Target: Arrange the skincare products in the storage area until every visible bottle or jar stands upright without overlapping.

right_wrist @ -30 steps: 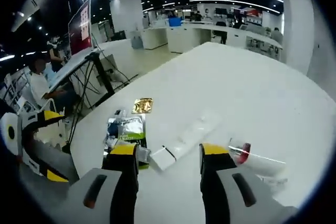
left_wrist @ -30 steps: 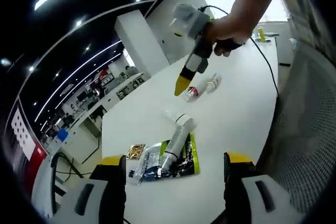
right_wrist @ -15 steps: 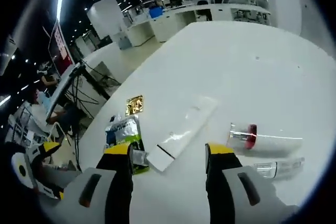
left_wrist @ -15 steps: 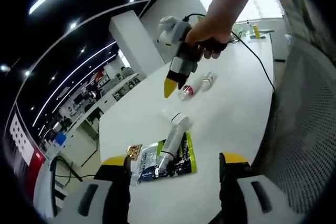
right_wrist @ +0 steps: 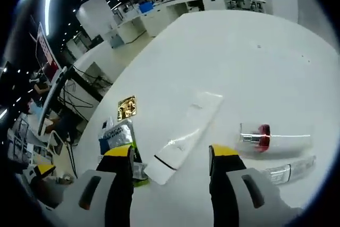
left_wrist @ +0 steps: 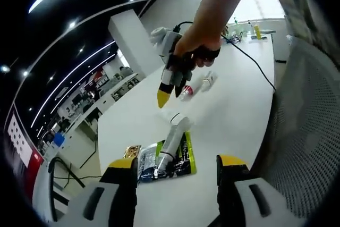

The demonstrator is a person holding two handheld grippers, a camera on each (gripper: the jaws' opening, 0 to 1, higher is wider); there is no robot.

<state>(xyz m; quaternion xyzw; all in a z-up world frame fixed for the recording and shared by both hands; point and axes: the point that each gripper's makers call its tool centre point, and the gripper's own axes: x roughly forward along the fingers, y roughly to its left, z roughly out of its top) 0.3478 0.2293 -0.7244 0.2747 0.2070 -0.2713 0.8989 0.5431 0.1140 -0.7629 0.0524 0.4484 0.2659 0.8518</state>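
Observation:
A white tube (right_wrist: 183, 142) lies flat on the white table (right_wrist: 234, 57), its capped end resting on a green sachet (right_wrist: 119, 134). My right gripper (right_wrist: 171, 158) is open and hovers over the tube's lower end, one jaw on each side. A clear bottle with a red band (right_wrist: 271, 137) and a small clear bottle (right_wrist: 287, 169) lie on their sides to the right. In the left gripper view the tube (left_wrist: 172, 137) lies ahead of my open, empty left gripper (left_wrist: 178, 168). There a hand holds the right gripper (left_wrist: 166, 86) above the tube, near the red-banded bottle (left_wrist: 186, 93).
A gold sachet (right_wrist: 126, 108) lies beyond the green one, near the table's edge. The green and black sachet (left_wrist: 178, 160) sits under the tube. A mesh chair back (left_wrist: 311, 131) stands close on the right. A cable (left_wrist: 255, 59) runs across the far table.
The right gripper has come down and closer to the white tube, which now lies between its jaws in its view. The left gripper's view has barely shifted. Nothing on the table has moved.

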